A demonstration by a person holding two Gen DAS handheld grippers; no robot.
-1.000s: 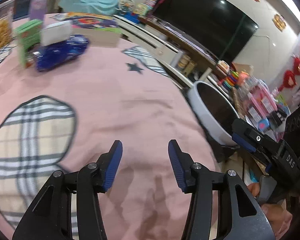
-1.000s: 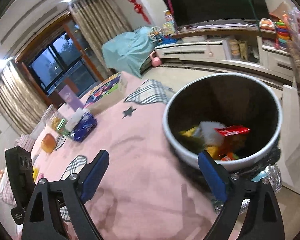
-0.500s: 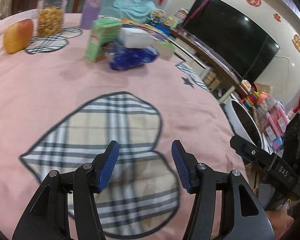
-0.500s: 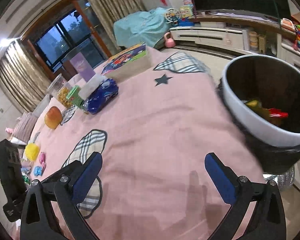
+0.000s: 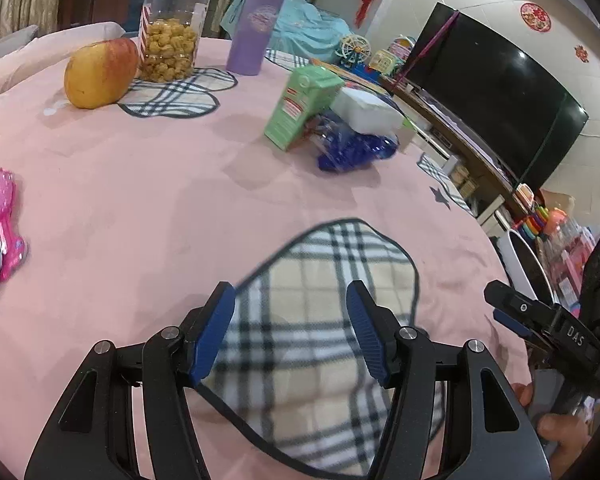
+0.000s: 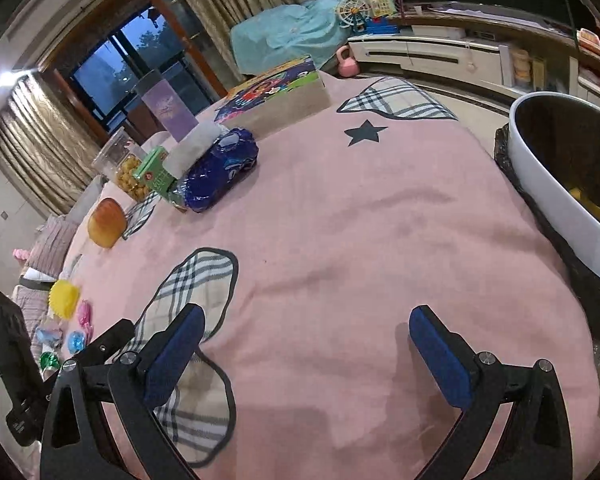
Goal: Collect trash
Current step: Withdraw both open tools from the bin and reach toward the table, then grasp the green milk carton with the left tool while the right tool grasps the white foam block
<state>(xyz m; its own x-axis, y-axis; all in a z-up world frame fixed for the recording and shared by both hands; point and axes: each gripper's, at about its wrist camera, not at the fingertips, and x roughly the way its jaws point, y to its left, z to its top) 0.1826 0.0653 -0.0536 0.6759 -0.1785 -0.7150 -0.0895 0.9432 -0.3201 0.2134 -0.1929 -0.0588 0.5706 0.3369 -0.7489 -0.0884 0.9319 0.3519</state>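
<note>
Both tongs, left (image 5: 290, 332) and right (image 6: 312, 356), gape empty above the pink tablecloth (image 6: 340, 220), touching nothing.

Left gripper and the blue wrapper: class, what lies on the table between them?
Only pink tablecloth with a plaid patch between the left gripper and blue wrapper, in the left wrist view.

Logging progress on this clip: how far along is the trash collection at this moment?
Partly done. The trash bin beside the table already holds some yellow and red wrappers. Nothing is in hand: the left gripper and right gripper are both open and empty above the pink tablecloth. Likely left are the blue wrapper and the green carton; whether the carton is empty cannot be told.
</note>
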